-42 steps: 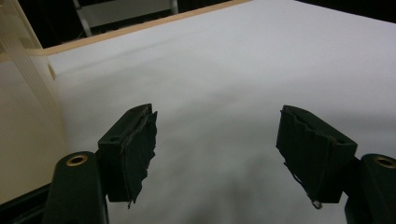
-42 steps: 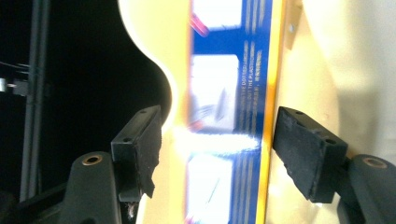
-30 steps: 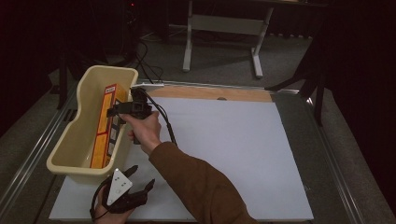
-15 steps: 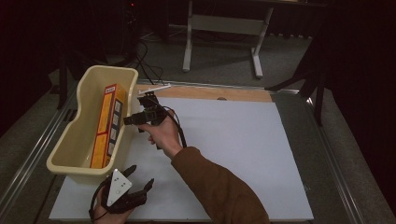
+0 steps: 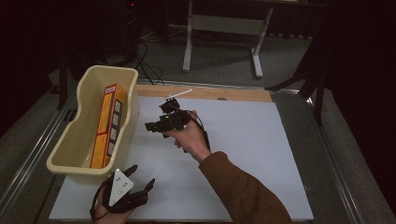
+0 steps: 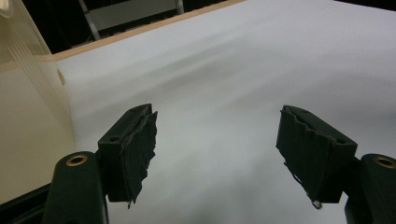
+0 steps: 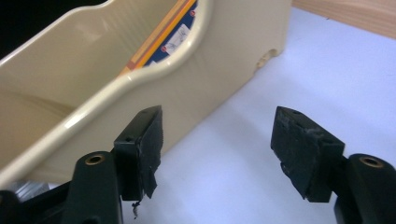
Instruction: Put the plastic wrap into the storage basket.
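A cream plastic tub (image 5: 136,100) stands at the table's left, with an orange box (image 5: 106,123) standing on edge inside it. My right gripper (image 5: 156,115) hovers over the white sheet just right of the tub and points at it. Its jaws have just been opening and stand open with nothing between them. The right gripper view has the right gripper (image 7: 217,126) facing the tub wall (image 7: 210,79), with the box (image 7: 173,35) behind the rim. My left gripper (image 5: 141,175) rests open and empty near the front edge, beside the tub's near end. The left gripper (image 6: 217,121) looks across bare sheet.
The white sheet (image 5: 261,140) covers most of the table, with a wooden strip (image 5: 233,93) along its far edge. A small white stick (image 5: 180,94) lies near that strip. Metal rails run along both sides. A stand's legs (image 5: 224,42) and cables sit on the floor behind.
My right gripper drew back from the box in the tub, moving right over the sheet, and its jaws parted. The box stays in the tub. The left gripper kept still.
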`<state>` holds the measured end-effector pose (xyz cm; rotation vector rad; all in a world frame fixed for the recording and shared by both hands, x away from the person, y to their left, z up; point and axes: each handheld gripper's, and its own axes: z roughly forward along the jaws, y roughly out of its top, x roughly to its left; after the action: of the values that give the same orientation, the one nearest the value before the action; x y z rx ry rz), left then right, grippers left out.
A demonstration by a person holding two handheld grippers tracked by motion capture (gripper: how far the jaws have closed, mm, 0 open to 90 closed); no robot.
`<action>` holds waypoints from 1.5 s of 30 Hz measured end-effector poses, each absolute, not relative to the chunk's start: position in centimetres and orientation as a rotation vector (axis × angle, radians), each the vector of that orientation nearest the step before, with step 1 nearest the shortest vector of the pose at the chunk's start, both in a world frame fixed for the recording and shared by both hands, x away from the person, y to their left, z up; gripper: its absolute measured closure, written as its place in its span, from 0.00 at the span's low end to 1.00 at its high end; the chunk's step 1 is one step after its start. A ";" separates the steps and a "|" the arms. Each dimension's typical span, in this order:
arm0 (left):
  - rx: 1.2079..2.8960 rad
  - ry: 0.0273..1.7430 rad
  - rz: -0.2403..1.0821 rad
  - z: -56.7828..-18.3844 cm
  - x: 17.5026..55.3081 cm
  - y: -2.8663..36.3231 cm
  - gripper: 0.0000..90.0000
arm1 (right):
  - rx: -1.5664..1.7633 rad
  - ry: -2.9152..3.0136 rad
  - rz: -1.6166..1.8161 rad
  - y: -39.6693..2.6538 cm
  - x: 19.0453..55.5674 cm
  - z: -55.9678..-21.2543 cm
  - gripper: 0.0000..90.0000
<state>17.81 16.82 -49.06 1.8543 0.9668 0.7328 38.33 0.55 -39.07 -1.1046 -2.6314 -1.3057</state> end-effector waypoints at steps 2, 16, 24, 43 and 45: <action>1.855 0.966 0.732 -49.0 17.8 16.8 0.31 | -1.095 -2.661 -1.314 -0.6 38.2 -39.1 0.36; 1.861 0.966 0.724 -49.1 18.1 16.6 0.31 | -0.988 -2.855 -1.314 -9.3 35.7 -41.0 0.31; 1.858 0.971 0.721 -49.1 18.1 16.6 0.31 | -0.989 -2.943 -1.404 -13.6 33.7 -42.6 0.30; 1.860 0.977 0.712 -49.2 18.3 16.7 0.31 | -1.135 -2.987 -1.541 -22.2 27.5 -46.6 0.29; 1.860 0.976 0.712 -49.2 18.3 16.7 0.31 | -1.145 -2.973 -1.552 -22.9 27.0 -46.7 0.29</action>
<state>18.29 16.69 -49.19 1.8603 0.9764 0.7116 27.03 -22.90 -46.74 -1.1449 -2.9731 -1.5523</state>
